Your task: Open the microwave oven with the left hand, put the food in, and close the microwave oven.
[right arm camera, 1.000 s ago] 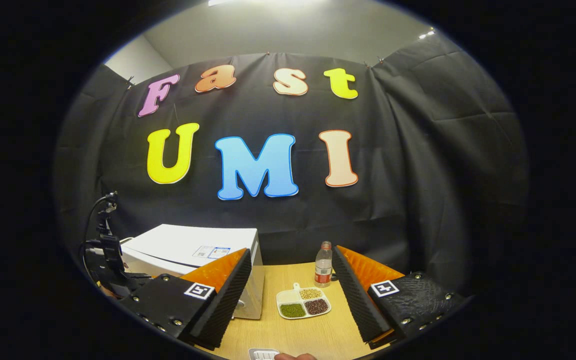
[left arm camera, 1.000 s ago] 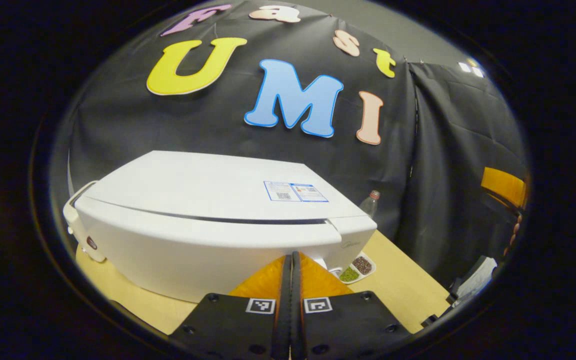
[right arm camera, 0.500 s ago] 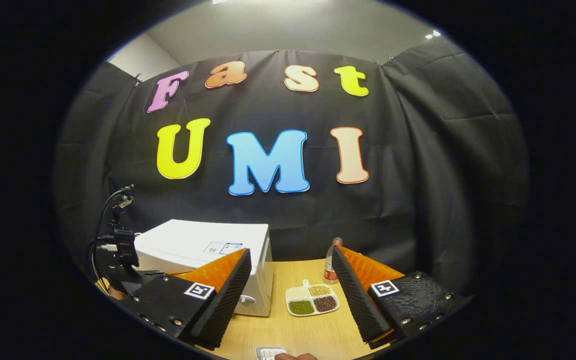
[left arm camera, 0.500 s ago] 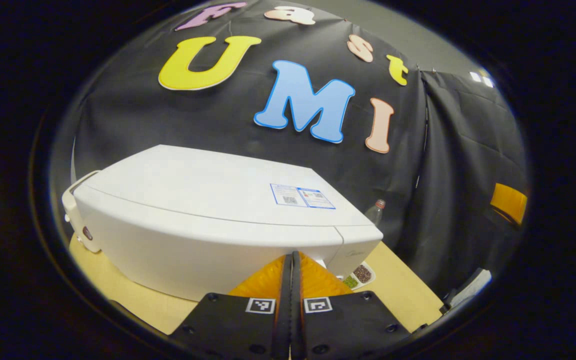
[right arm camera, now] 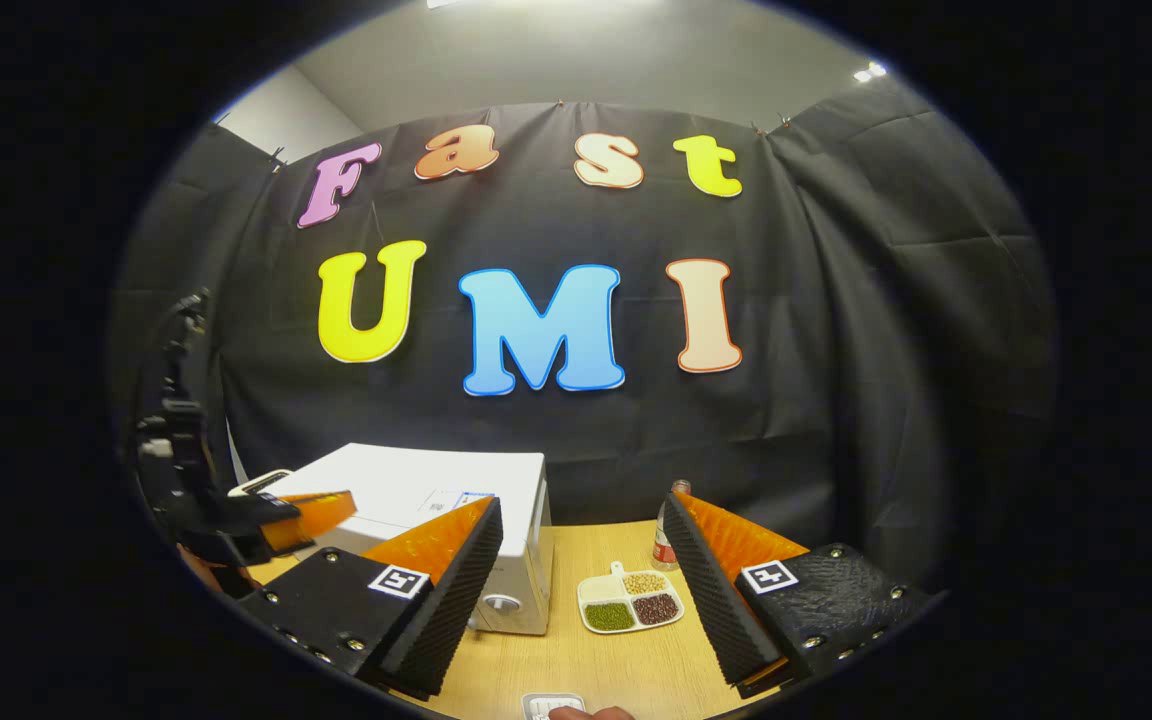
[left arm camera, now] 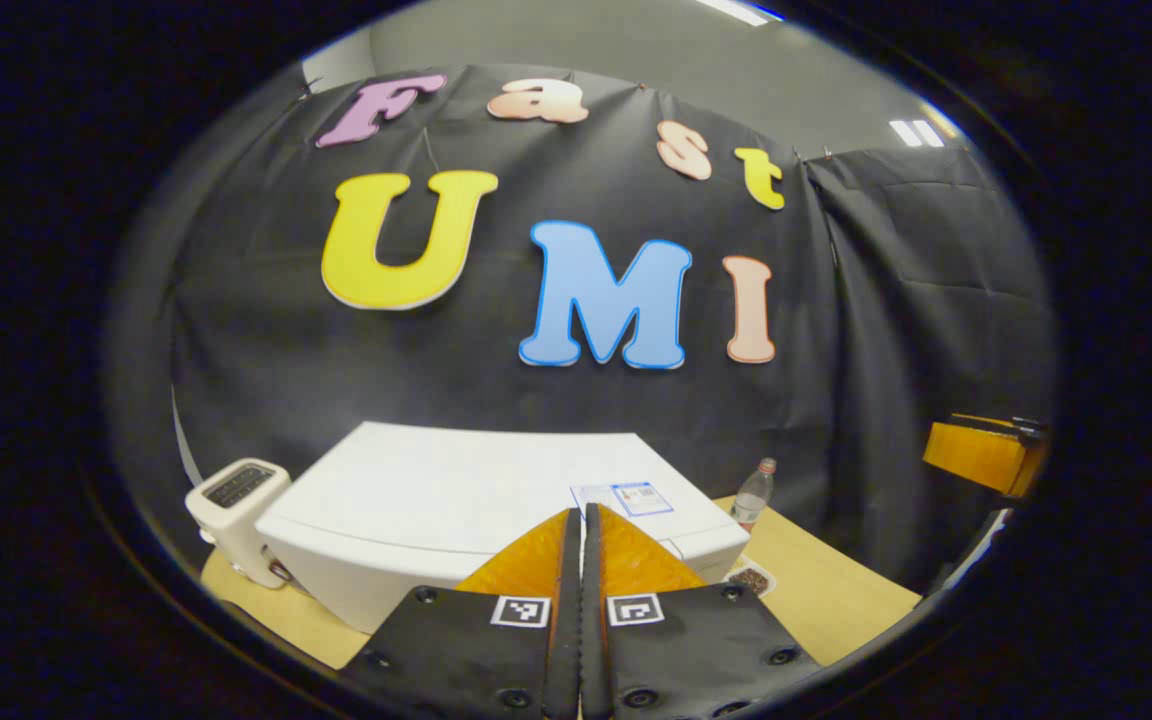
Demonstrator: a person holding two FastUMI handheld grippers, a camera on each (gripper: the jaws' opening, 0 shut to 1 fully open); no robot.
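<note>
Over the last second the left gripper (left arm camera: 581, 560) had drawn back and risen from the microwave oven (left arm camera: 476, 500), so the white casing had shrunk in the left gripper view. Its fingers were pressed together on nothing. The oven sat directly ahead of and below that gripper, door apparently closed. The food tray (right arm camera: 630, 603) lay on the desk (right arm camera: 576, 660) ahead of the right gripper (right arm camera: 581, 580), between its widely parted fingers, just right of the oven. A bottle (right arm camera: 669, 540) stood beyond the tray; a toaster (left arm camera: 234, 505) stood left of the oven. Risk: closed fingers could skid off the smooth door, because no handle was visible.
</note>
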